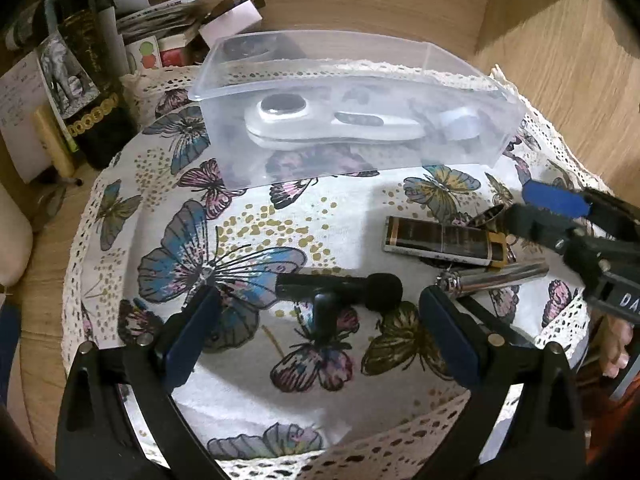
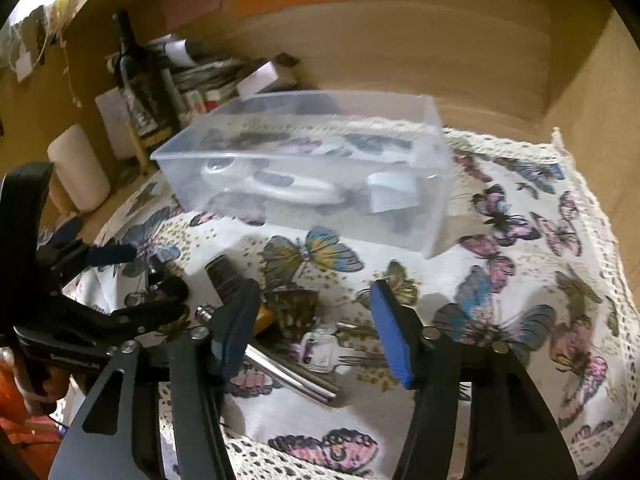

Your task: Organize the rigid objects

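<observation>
Your left gripper point(image 1: 316, 312) is spread wide, holding nothing; the black mic point(image 1: 340, 290) lies on the butterfly cloth point(image 1: 340, 200) between its fingertips, not touched by either pad. Your right gripper point(image 2: 316, 328) is also spread and empty, over the dark tube point(image 2: 230, 276), the steel cylinder point(image 2: 288, 376) and a hair clip point(image 2: 296, 306). The clear bin point(image 2: 436, 216) sits beyond both, holding a white device point(image 1: 328, 124).

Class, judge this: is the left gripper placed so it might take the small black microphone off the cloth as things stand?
Probably yes. The left gripper has its jaws open with the black microphone lying just ahead between them, and nothing lies across the gap.
</observation>
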`<action>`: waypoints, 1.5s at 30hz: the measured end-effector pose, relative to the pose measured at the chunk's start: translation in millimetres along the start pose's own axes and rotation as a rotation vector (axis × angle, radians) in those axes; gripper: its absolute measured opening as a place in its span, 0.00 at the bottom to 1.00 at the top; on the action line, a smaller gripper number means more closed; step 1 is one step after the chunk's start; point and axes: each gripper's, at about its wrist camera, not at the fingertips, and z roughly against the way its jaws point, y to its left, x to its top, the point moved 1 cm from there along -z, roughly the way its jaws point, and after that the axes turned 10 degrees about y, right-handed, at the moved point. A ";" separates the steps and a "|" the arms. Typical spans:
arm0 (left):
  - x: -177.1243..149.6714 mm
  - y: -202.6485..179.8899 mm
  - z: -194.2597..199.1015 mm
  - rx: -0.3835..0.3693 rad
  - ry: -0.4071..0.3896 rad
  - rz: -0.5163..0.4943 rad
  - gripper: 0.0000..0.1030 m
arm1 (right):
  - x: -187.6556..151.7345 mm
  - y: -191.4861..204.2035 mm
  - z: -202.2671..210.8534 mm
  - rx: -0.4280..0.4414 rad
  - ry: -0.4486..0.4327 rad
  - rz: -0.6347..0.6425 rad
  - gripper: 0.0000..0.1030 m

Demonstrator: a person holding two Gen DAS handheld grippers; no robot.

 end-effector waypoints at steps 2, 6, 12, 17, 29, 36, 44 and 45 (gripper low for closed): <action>0.1 -1.2 -1.2 0.011 -0.003 -0.003 0.83 | 1.4 2.0 -4.2 0.006 0.013 0.011 0.47; -1.8 -5.6 -0.7 0.026 -0.026 -0.028 0.68 | 4.7 3.9 -12.9 0.019 0.040 0.025 0.45; -4.4 -9.5 1.6 0.022 -0.045 -0.049 0.58 | 8.9 -3.2 -21.5 0.046 0.071 0.005 0.41; -5.1 -4.8 4.8 -0.002 -0.053 -0.027 0.58 | 9.0 -1.4 -31.6 0.044 0.119 0.016 0.31; 9.3 3.8 39.4 -0.013 -0.159 -0.008 0.58 | 24.5 4.9 7.5 0.009 -0.039 0.005 0.30; 39.9 3.8 64.1 0.001 -0.261 -0.012 0.58 | 43.2 0.5 42.5 -0.030 -0.167 0.001 0.30; 77.8 13.0 78.8 0.030 -0.326 0.000 0.58 | 73.1 -6.0 62.6 -0.062 -0.265 0.002 0.30; 82.2 13.8 79.4 0.031 -0.329 -0.002 0.58 | 77.3 -6.6 64.4 -0.068 -0.275 0.004 0.30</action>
